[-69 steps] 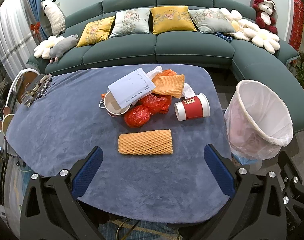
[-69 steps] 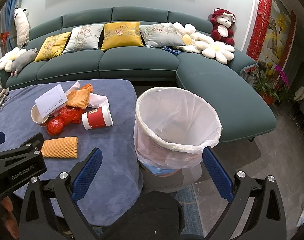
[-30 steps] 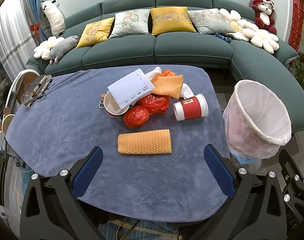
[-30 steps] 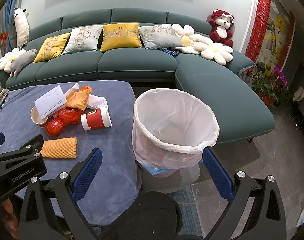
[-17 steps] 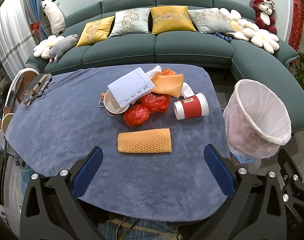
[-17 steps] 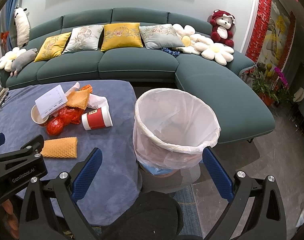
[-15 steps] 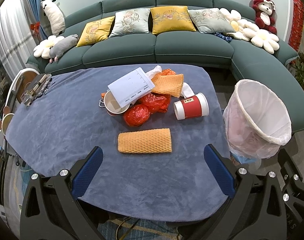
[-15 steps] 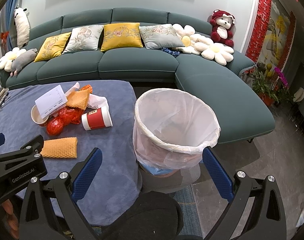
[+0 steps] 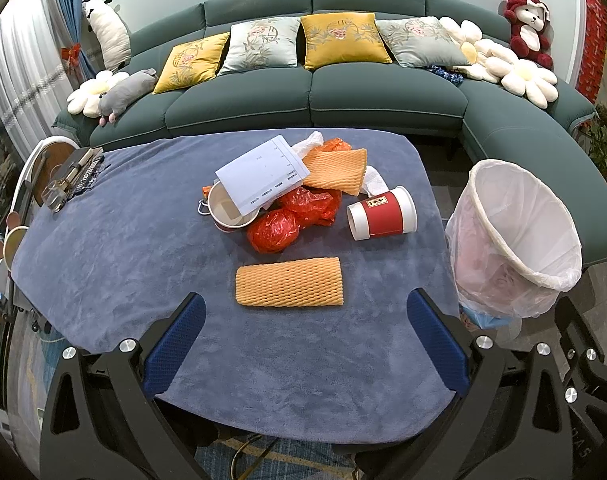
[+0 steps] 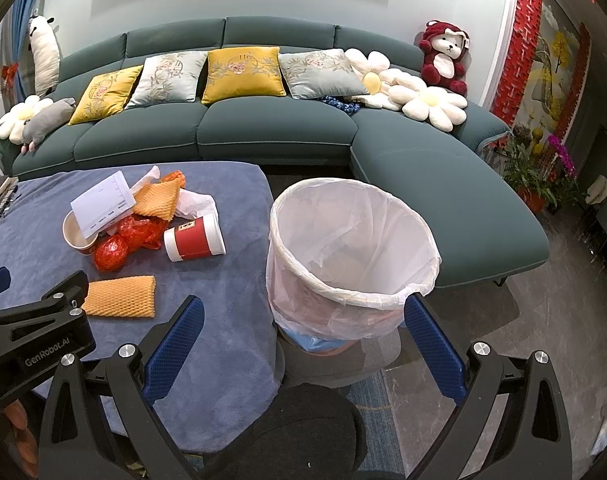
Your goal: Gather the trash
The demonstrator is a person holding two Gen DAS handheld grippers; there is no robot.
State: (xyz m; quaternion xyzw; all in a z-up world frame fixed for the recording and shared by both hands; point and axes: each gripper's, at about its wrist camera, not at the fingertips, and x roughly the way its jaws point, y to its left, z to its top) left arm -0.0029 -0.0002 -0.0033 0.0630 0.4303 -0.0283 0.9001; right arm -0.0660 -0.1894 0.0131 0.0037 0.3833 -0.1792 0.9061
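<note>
The left gripper [image 9: 303,326] is held above the near edge of the table [image 9: 115,248], pointing toward the sofa [image 9: 383,96]; its jaws stand wide apart and hold nothing. The right gripper [image 10: 299,330] is held off the table's right side, jaws likewise spread wide and empty, with the trash bin [image 10: 351,256] between the fingers in its view. Both have black frames and blue textured pads [image 9: 175,344].

The table carries a blue-grey plush cover. Nearest the left gripper lies a flat rectangular orange foam net sleeve [image 9: 289,282] with a ribbed mesh surface. Beyond it is a pile: crumpled glossy red plastic bags [image 9: 291,220], a paper bowl [image 9: 227,212] partly covered by a printed white paper sheet [image 9: 263,176], a second orange foam net sleeve [image 9: 335,170], and white tissue [image 9: 373,182]. A red-and-white paper cup [image 9: 383,218] lies on its side just right of the pile.

The trash bin is round, lined with a thin translucent white bag, and stands on the floor beside the table's right edge.
</note>
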